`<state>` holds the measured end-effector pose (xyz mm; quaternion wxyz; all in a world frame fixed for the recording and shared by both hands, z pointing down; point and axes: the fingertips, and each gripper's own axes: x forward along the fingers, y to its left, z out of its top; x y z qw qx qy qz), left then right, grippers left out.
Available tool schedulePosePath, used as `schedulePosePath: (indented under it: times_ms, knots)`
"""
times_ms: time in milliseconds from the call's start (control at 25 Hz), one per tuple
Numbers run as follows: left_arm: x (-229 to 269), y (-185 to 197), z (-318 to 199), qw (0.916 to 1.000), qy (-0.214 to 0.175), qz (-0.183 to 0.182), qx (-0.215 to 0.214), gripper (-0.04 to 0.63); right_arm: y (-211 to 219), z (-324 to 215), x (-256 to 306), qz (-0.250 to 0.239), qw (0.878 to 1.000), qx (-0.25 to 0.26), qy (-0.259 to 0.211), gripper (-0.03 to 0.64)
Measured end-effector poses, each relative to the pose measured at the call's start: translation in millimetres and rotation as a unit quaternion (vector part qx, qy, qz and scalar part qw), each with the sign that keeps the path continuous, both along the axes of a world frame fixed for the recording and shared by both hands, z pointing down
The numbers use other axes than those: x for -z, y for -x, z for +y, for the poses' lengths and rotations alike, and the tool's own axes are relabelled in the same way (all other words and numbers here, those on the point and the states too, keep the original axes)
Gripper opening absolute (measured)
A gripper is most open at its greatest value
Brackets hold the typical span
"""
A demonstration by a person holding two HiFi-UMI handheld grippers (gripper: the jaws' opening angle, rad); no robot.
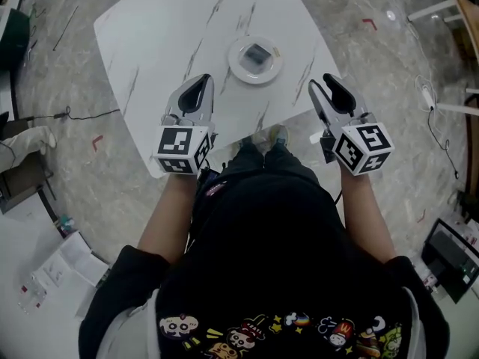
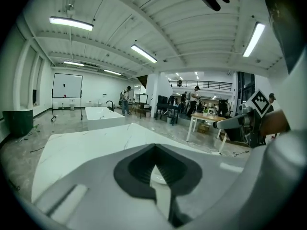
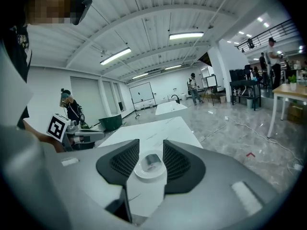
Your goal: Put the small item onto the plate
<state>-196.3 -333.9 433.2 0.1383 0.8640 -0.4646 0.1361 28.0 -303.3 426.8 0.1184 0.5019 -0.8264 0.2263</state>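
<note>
On the white marble table (image 1: 172, 36) I see only the plate and what it carries. The table stands skewed to me, with one corner pointing toward my legs, and both tools hang at its near edges.

Risk 1, largest: a bump to that corner from a knee or from a gripper body would likely shake the whole top and everything on it. The marble looks slick, so I judge little would resist a slide.

Left gripper (image 1: 200, 82): clenched, tips meeting, nothing between the pads. It is well short of the plate, low and level over the table. Risk 2: swung inward while clenched, it acts as a blunt ram against the plate's rim.

Right gripper (image 1: 322, 85): jaws spread and empty. Its own view frames the plate in the gap, but the plate lies beyond the tips and touches neither pad. Risk 3: pushed forward as it stands, the spread jaws would straddle or nudge the rim and drag the plate off line.

Plate (image 1: 238, 67): small, round, white, on the table between the two tools and a little beyond them. The rim looks shallow.

Small item (image 1: 257, 54): a dark grey square piece, lying flat at the plate's centre, inside the rim. What it is I cannot tell.

Judgement: placement looks complete. Risk 4, smallest: any further grasp or knock could skid the piece over that shallow rim, undoing the result.
</note>
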Motion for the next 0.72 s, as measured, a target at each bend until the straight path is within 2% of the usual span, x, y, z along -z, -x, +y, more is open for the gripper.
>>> schedulePosePath:
  times_ms: [400,720]
  knots:
    - [3.7,-2.8,7.3,0.9990,-0.002,0.008,-0.043,0.000,3.6,8.6,3.1,0.000,0.999,-0.036,-0.016,0.176]
    - [3.4,-7.5,8.4,0.9981,0.000,0.019,-0.058,0.000,9.5,9.1,1.9,0.005,0.999,-0.035,-0.015,0.176]
